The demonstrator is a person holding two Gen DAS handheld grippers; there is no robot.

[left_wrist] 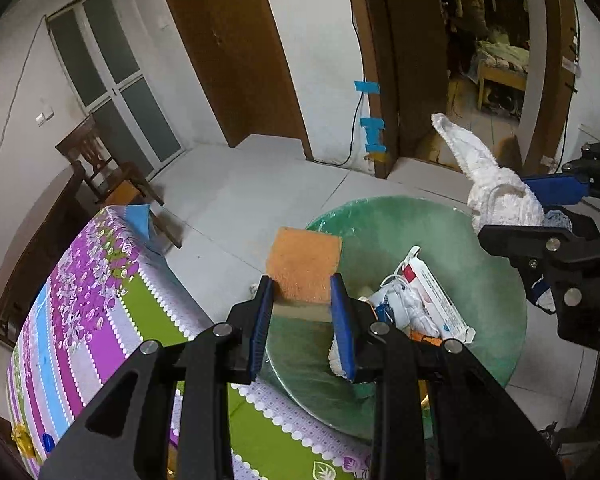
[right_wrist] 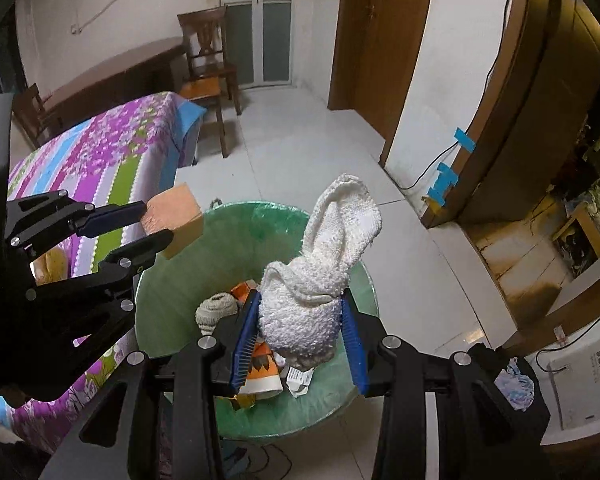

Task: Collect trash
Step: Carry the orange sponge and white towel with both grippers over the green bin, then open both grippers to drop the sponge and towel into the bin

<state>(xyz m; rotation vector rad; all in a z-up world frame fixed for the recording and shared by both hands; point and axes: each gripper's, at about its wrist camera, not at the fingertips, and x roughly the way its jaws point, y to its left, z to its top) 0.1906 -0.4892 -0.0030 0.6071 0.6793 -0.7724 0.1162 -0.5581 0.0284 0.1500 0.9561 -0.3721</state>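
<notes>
An orange sponge [left_wrist: 304,268] is clamped in the left hand-held gripper [left_wrist: 303,312] over the rim of the green-lined trash bin [left_wrist: 496,280]. A white towel [right_wrist: 320,280] is gripped by the right hand-held gripper [right_wrist: 300,340] above the bin, where a toothpaste box [left_wrist: 436,300] and paper cup [right_wrist: 262,372] are seen. The bin is set beside the floral tabletop [left_wrist: 112,288].

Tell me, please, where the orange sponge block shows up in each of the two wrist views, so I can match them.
Left wrist view: the orange sponge block sits at centre, clamped by the left gripper, above the bin's near rim.
Right wrist view: it is at middle left, held over the bin's left rim.
Shared landmark: the green-lined trash bin.
</notes>
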